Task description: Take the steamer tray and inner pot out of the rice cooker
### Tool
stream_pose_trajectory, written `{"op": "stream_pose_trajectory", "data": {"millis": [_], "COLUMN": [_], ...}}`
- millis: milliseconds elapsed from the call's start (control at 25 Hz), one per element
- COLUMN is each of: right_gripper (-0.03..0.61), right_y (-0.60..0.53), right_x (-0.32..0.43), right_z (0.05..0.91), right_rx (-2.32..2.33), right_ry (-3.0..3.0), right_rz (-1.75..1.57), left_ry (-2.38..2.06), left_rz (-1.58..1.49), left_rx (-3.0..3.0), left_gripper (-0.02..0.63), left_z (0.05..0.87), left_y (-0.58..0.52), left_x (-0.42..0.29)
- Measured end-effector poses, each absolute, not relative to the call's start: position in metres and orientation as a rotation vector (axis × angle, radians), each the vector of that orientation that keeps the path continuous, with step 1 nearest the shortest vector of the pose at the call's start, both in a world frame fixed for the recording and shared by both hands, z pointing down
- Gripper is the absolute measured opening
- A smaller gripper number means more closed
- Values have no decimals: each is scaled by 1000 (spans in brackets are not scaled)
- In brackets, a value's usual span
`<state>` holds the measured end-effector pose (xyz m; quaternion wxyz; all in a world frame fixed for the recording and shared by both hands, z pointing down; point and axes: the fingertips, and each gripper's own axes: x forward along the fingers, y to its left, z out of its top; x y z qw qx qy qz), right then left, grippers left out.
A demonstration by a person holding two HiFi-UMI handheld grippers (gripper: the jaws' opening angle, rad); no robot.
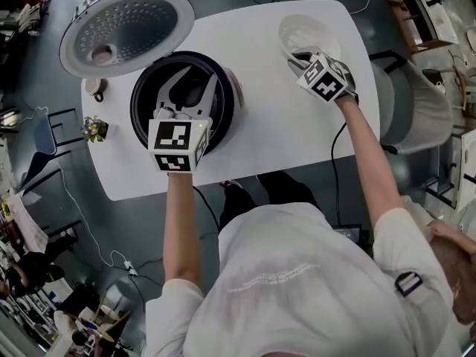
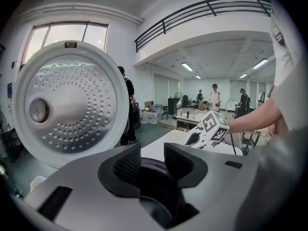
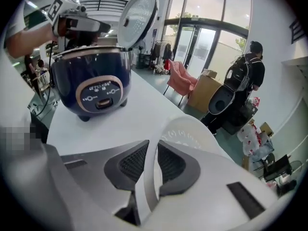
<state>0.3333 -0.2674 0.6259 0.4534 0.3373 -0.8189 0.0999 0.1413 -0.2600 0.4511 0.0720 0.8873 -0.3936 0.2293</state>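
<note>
- The steamer tray [image 1: 306, 30] is out of the rice cooker [image 1: 232, 106], over the far right end of the white bench [image 1: 282, 132], well apart from the cooker.
- The right gripper [image 3: 153, 160] has its jaws nearly together, pinching the tray's thin white rim.
- The inner pot [image 1: 149, 103] sits inside the dark blue cooker, whose lid [image 1: 126, 24] stands open.
- The left gripper [image 1: 199, 76] hangs over the pot's mouth with its jaws spread wide and nothing pressed between them.
</note>
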Motion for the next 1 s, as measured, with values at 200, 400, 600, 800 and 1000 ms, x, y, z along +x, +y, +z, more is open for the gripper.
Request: {"op": "stream_pose_trajectory", "data": {"millis": [200,400,600,800,1000], "right_gripper": [83,73,63,102,183], "right_y": [-297,-310,-305,-294,-277], "right_x": [333,332,328,333,329], "right_z": [660,675,693,706,694], "right_rx": [811,784,745,788,872], "right_ry": [-1952,-1903,-1868,-1852,-1894], "right_rz": [161,118,152,203,274], "left_ry": [-1220,-1250,-1256,-1244,-1246], "left_rz": [707,699,698,684,664], "left_rx": [2623,2594,2599,2614,2631], "left_gripper": [163,163,163,163,163], "left_z": [456,460,460,458,449], "left_y": [-261,-265,-266,-260,-246], "left_x": [131,123,117,114,96]}}
